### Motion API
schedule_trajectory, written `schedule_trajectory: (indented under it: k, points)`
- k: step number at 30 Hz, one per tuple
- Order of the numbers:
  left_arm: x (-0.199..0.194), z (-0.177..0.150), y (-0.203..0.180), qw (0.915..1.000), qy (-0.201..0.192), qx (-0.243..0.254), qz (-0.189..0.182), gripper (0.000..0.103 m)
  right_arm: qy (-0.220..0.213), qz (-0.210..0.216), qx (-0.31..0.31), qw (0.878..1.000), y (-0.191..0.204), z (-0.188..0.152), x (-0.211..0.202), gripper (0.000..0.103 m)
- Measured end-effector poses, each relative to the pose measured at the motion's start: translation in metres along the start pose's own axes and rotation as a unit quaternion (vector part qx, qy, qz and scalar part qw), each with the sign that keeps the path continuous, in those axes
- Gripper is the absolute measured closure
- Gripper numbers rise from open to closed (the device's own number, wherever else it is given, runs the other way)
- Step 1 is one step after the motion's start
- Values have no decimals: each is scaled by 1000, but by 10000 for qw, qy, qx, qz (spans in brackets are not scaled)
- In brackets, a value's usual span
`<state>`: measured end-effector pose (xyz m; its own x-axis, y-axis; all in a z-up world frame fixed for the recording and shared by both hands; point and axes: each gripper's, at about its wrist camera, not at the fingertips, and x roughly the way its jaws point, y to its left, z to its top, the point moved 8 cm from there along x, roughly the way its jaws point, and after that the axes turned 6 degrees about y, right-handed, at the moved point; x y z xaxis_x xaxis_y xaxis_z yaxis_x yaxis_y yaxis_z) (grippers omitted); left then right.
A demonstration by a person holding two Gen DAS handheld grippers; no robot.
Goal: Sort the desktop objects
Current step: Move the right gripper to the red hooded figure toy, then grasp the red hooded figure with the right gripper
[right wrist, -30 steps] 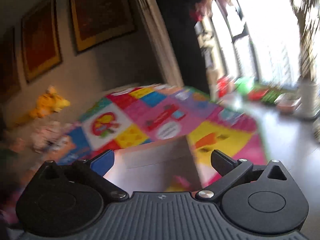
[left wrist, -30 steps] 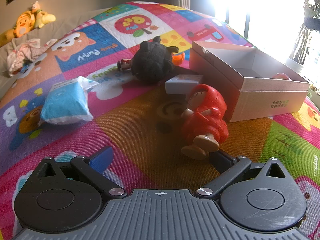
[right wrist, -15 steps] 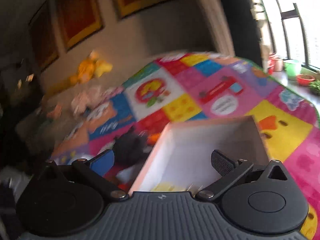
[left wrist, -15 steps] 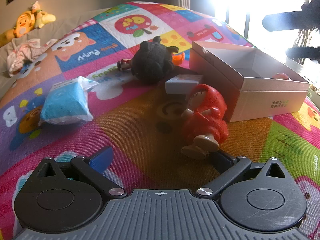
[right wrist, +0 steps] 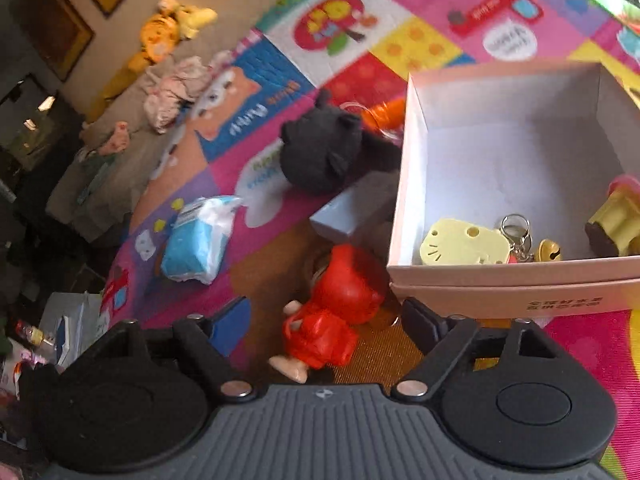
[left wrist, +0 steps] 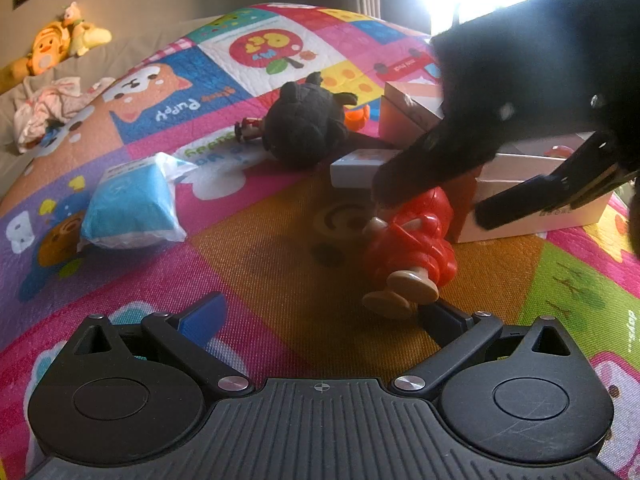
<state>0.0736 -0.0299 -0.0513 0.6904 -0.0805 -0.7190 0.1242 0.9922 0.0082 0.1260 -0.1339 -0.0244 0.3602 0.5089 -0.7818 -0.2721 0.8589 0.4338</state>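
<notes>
Right tool (right wrist: 326,320) tilts down over red doll (right wrist: 336,304), jaws closing, untouched; left tool (left wrist: 320,320) wide, empty.

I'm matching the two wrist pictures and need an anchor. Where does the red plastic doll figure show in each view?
Left wrist: the red plastic doll figure lies right of centre on the orange patch of mat, feet toward the camera.
Right wrist: it lies low at centre, between the open, closing jaws, which do not touch it.
Shared landmark: the open pink cardboard box, just right of the doll.
</notes>
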Motion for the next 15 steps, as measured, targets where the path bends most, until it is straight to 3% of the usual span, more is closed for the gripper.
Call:
schedule_trajectory:
  k: [2, 4, 8, 11, 15]
  points:
    - [0, 0, 1, 10000, 2, -8, -17, 0, 110, -97, -146, 9998, 2, -4, 11, 23]
    - [-2, 0, 0, 10000, 3, 0, -13, 0, 229, -166, -221, 9994, 1, -6, 23, 40]
    - [-1, 0, 4, 10000, 4, -10, -32, 0, 157, 115, -462, 9987, 10, -6, 19, 54]
    - [-2, 0, 4, 10000, 1, 20, -1, 0, -231, 390, -741, 9962, 21, -3, -10, 54]
    - [0, 1, 5, 10000, 14, 1, -39, 0, -814, 409, -945, 9914, 19, 3, -62, 55]
